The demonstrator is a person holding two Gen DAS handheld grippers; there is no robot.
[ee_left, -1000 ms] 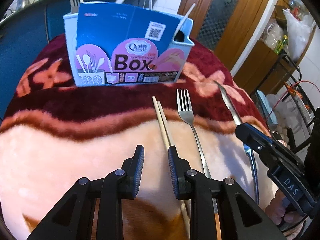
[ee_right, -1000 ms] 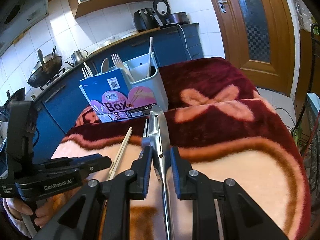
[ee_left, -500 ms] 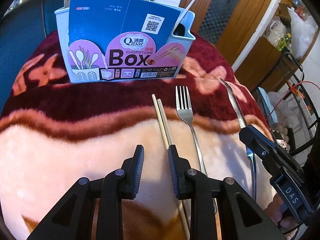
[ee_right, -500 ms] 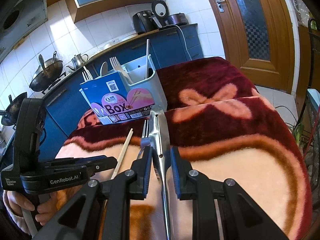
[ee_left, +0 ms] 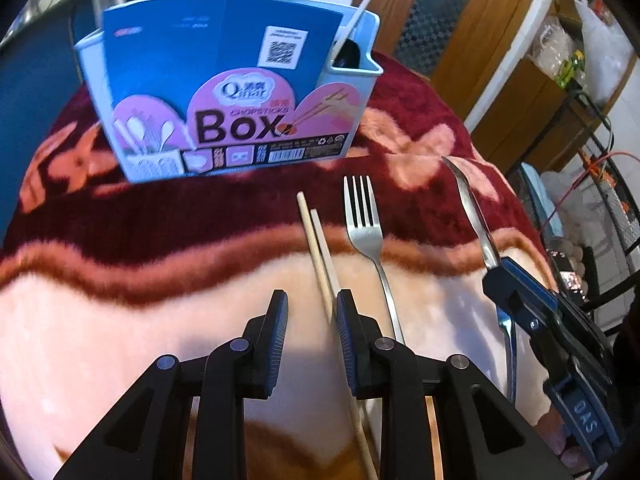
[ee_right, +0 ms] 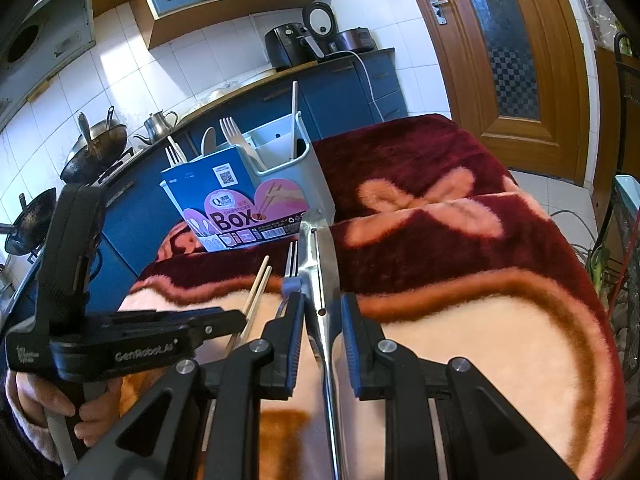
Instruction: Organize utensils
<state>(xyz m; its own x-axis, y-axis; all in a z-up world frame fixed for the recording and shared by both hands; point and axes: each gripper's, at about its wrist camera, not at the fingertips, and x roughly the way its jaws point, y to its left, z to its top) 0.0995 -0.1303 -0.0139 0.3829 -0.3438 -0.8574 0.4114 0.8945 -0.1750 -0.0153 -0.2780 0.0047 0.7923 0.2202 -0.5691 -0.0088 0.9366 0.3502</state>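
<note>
A pale utensil box (ee_left: 224, 92) with a blue "Box" card stands at the far side of the blanket; it also shows in the right wrist view (ee_right: 256, 196) with forks, a spoon and a chopstick in it. A pair of wooden chopsticks (ee_left: 320, 256) and a steel fork (ee_left: 368, 236) lie before it. My left gripper (ee_left: 311, 312) is open and empty, its right finger touching the chopsticks. My right gripper (ee_right: 322, 312) holds a steel knife (ee_right: 320, 264) by its blade, tip raised toward the box; this gripper (ee_left: 520, 304) also shows in the left wrist view.
The table is covered by a red and pink fleece blanket (ee_right: 460, 248). A blue kitchen counter (ee_right: 340, 80) with appliances and a stove with woks (ee_right: 92, 148) lie behind. A wooden door (ee_right: 500, 40) is at the right.
My left gripper has moved forward toward the box and chopsticks. The right gripper has kept the knife and lifted it slightly.
</note>
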